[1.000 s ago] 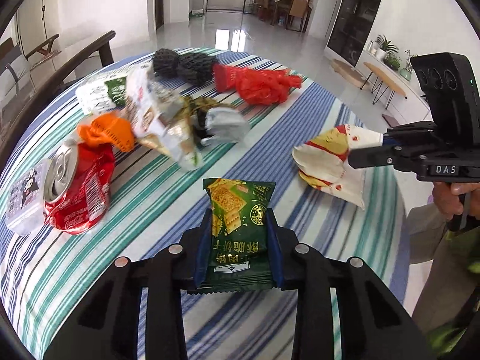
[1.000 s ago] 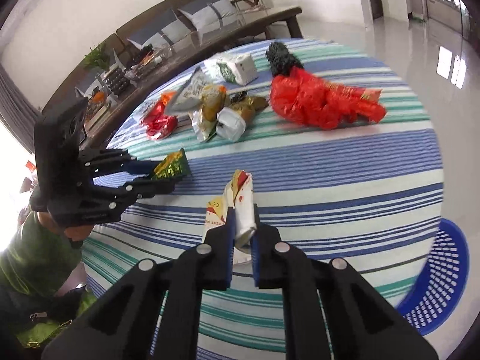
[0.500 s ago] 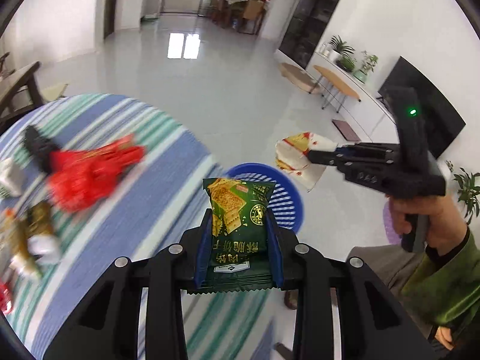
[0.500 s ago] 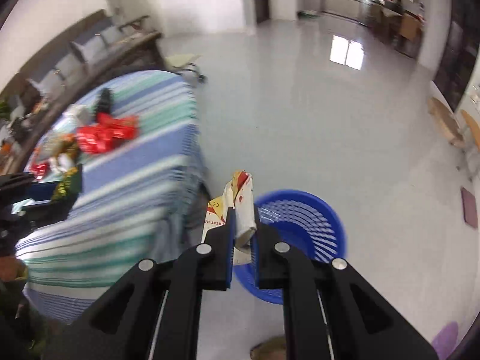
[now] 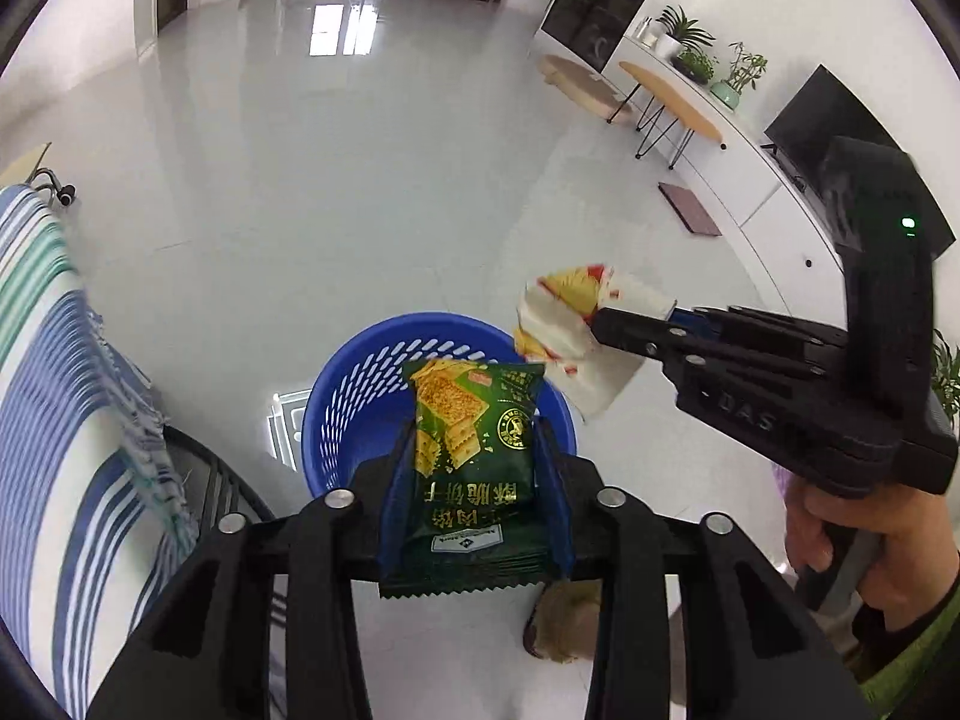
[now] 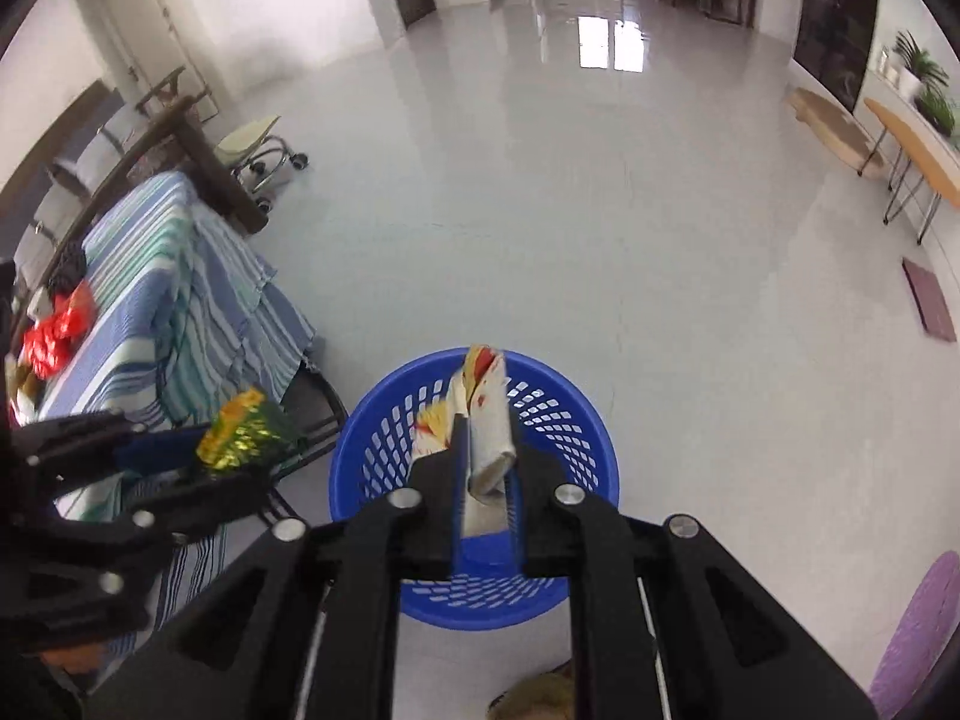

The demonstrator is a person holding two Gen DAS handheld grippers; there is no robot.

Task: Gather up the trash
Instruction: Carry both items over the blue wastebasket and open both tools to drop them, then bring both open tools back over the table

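Both tongs hung over a blue basket [image 6: 384, 438] that stood on the pale, glossy floor [image 6: 540, 210] just beside the counter [image 6: 150, 276], each pointing steeply down at it.

The left tongs [image 5: 474, 438] had a green cracker packet [image 5: 474, 468] standing upright between their blue pads. Its top stuck out past the tips and lay over the basket's opening, and its crimped bottom edge sat back near the body of the tongs. The jaws had just been opening. The packet's sides met both pads, but whether the pads pressed on it or merely flanked it could not be told.

The right tongs [image 6: 486, 438] had a crumpled white wrapper with red and yellow print [image 6: 486, 402] between their pads, right above the middle of the basket. These jaws had also just been opening and stood narrowly apart. The wrapper leaned loosely in the gap, and the basket showed through beneath it. From the left camera, the wrapper hung past the basket's right rim, with a hand [image 5: 852, 528] in a green sleeve gripping the handle of those tongs.

The counter wore a blue, green and white striped cloth. More trash lay on its far end, well apart from the basket, with a red bag [image 6: 54, 330] the plainest piece. The rest was too small to make out.
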